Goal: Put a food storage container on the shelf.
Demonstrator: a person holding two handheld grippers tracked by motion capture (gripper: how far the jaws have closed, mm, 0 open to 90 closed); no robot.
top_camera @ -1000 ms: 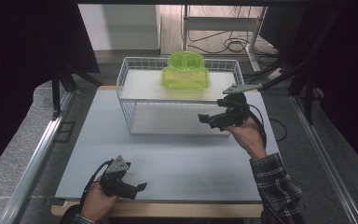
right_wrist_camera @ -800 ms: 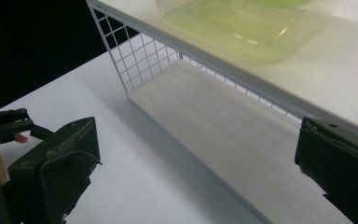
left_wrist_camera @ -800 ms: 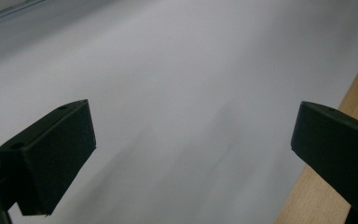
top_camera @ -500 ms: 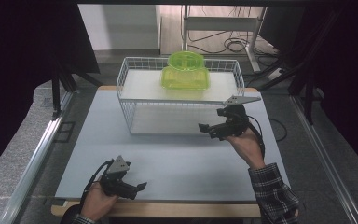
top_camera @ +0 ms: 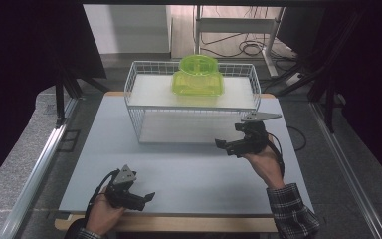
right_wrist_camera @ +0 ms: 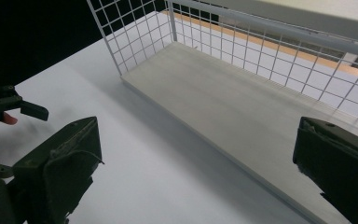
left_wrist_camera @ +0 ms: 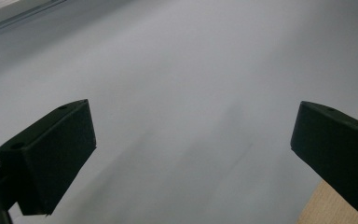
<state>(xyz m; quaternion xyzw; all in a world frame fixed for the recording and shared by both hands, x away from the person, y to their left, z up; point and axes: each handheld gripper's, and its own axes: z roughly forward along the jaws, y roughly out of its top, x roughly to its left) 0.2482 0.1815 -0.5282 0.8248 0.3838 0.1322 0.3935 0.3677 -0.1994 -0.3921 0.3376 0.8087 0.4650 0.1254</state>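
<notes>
Drawn back from the wire basket (top_camera: 191, 102) toward the near side within the last second — right gripper (top_camera: 235, 145), jaws wide apart, nothing held. Left gripper (top_camera: 138, 198) equally open, resting low at the table (top_camera: 189, 169) edge. Green bowl (top_camera: 197, 75) on the basket's upper shelf — likely delivered. Its contents hard to make out.

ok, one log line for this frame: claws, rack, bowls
left claw: open, empty, near table edge | right claw: open, empty, beside wire rack | green bowls: on rack's upper shelf
</notes>
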